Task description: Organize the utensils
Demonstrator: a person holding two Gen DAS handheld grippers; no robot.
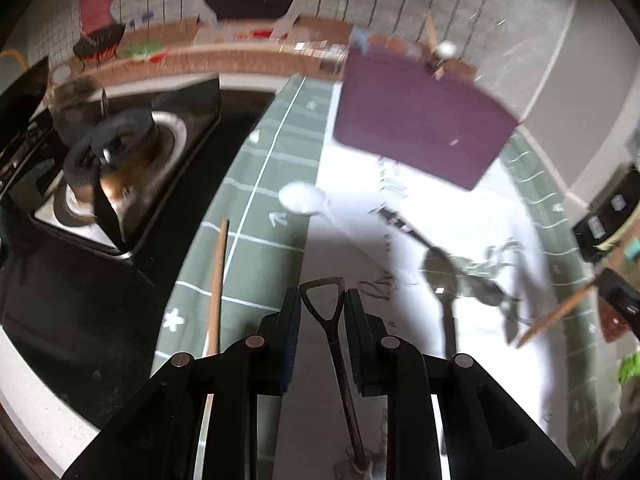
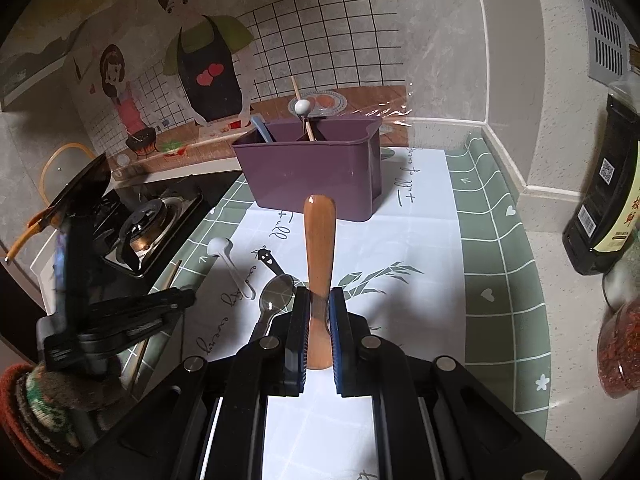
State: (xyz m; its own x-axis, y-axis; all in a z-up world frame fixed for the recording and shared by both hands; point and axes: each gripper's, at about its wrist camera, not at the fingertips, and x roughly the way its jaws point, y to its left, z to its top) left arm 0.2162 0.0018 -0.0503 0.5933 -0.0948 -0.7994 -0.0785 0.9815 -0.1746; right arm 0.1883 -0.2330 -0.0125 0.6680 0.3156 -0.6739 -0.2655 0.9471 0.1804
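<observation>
A kitchen counter mid-tidy: the left gripper [image 1: 323,312] has its jaws drawn in around the triangular loop handle of a small dark shovel-shaped utensil [image 1: 338,354], its shaft running back between the fingers – though the blurred left wrist view does not show whether both pads truly press on it. The right gripper [image 2: 319,324] is clamped narrow on a wooden spoon handle [image 2: 319,256], which stands out ahead of the jaws toward the purple utensil holder [image 2: 316,168] at the back of the white mat [image 2: 400,248]. The holder already carries a blue-handled piece, a white-headed piece and a chopstick in its compartments. Yet to be sorted, all lying on the mat or the green checked cloth [image 2: 496,240] beneath it: a white plastic spoon [image 2: 224,256], a metal spoon [image 2: 276,292], a dark cartoon-faced utensil [image 2: 270,260] and a loose chopstick [image 1: 216,288] near the gas stove [image 2: 140,232]. The risks, as judged from here – the shovel piece, held only at its tapered loop, may swing or slip free if lifted fast; the long wooden handle could catch the holder's near wall or knock the upright chopstick on the way in; and the two grippers, working close together, may collide over the mat.
</observation>
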